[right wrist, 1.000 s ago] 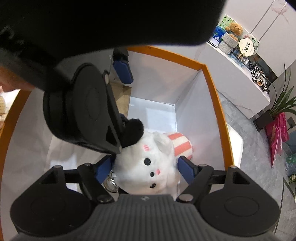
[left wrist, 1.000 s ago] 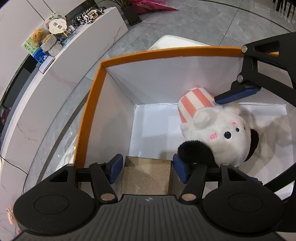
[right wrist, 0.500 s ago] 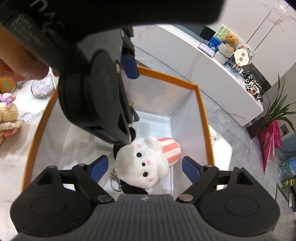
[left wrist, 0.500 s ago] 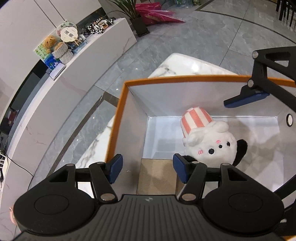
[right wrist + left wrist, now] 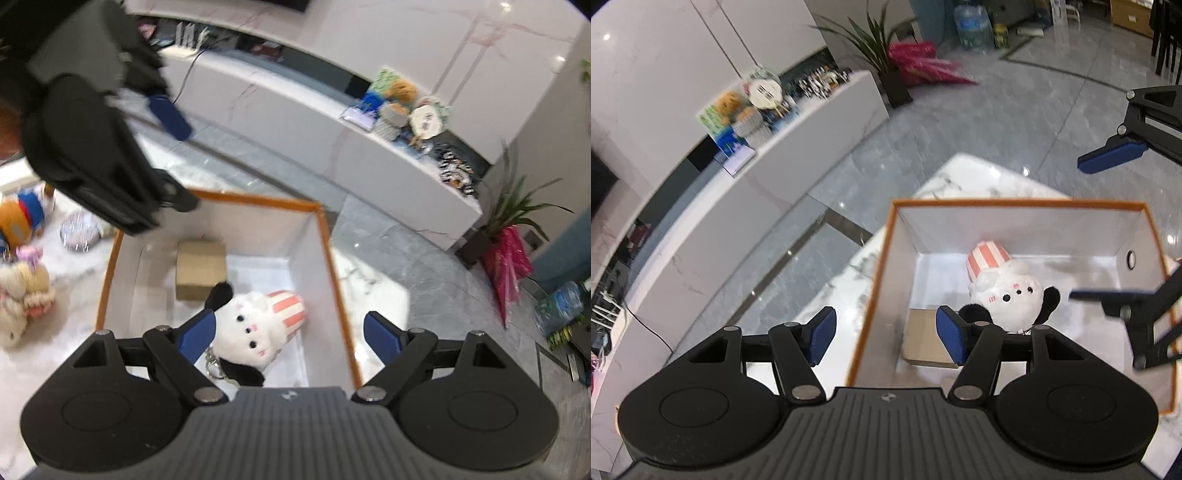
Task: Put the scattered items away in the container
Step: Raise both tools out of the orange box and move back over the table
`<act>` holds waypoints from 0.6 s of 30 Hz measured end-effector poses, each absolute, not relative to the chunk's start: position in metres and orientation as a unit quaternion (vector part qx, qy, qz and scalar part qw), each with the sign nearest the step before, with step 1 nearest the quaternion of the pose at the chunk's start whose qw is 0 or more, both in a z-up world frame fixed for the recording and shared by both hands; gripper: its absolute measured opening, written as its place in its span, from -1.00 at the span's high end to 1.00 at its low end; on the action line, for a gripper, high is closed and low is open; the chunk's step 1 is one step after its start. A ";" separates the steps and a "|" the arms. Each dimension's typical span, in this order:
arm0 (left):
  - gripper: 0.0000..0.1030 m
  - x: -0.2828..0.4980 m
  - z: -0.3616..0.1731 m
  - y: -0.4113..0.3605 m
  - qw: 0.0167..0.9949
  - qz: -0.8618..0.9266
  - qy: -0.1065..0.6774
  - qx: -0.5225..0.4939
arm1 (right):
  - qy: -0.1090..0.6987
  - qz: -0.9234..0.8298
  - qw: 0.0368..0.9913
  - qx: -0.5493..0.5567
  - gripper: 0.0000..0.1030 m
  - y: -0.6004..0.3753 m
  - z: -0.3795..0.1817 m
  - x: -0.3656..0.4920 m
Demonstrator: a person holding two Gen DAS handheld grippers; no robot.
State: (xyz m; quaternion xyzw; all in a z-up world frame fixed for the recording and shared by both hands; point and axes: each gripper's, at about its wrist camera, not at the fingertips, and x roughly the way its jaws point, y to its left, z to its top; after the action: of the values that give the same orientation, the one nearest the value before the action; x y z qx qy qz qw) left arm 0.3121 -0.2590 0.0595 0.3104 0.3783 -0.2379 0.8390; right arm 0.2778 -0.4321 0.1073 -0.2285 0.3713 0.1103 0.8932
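the orange-rimmed box (image 5: 334, 266) on the bench (image 5: 74, 332) already holds the plush toy (image 5: 258, 325) and a cardboard carton (image 5: 201, 269). both grippers hang over the box, fingers apart and empty: left gripper (image 5: 884, 338), right gripper (image 5: 290, 334). remaining soft toys (image 5: 22, 291) lie left of the box, nearer the left gripper.

The brown box (image 5: 929, 341) is partly hidden behind a blue pad. The toys (image 5: 22, 295) beside the bin are blurry.
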 end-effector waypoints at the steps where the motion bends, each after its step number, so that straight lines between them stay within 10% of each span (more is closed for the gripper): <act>1: -0.37 0.308 0.069 -0.254 0.843 -0.238 0.371 0.307 | 0.366 0.103 0.898 -0.223 -0.72 -0.433 0.115 0.274; 18: -0.38 0.209 0.197 -0.151 0.900 -0.222 0.261 0.269 | 0.255 0.078 0.957 -0.114 -0.79 -0.410 0.235 0.187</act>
State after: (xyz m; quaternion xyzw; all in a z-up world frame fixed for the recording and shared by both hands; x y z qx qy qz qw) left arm 0.2094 -0.1506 0.1972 0.2689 0.2610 -0.2218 0.9002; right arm 0.1872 -0.4102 0.2347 -0.1143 0.2552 0.0779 0.9569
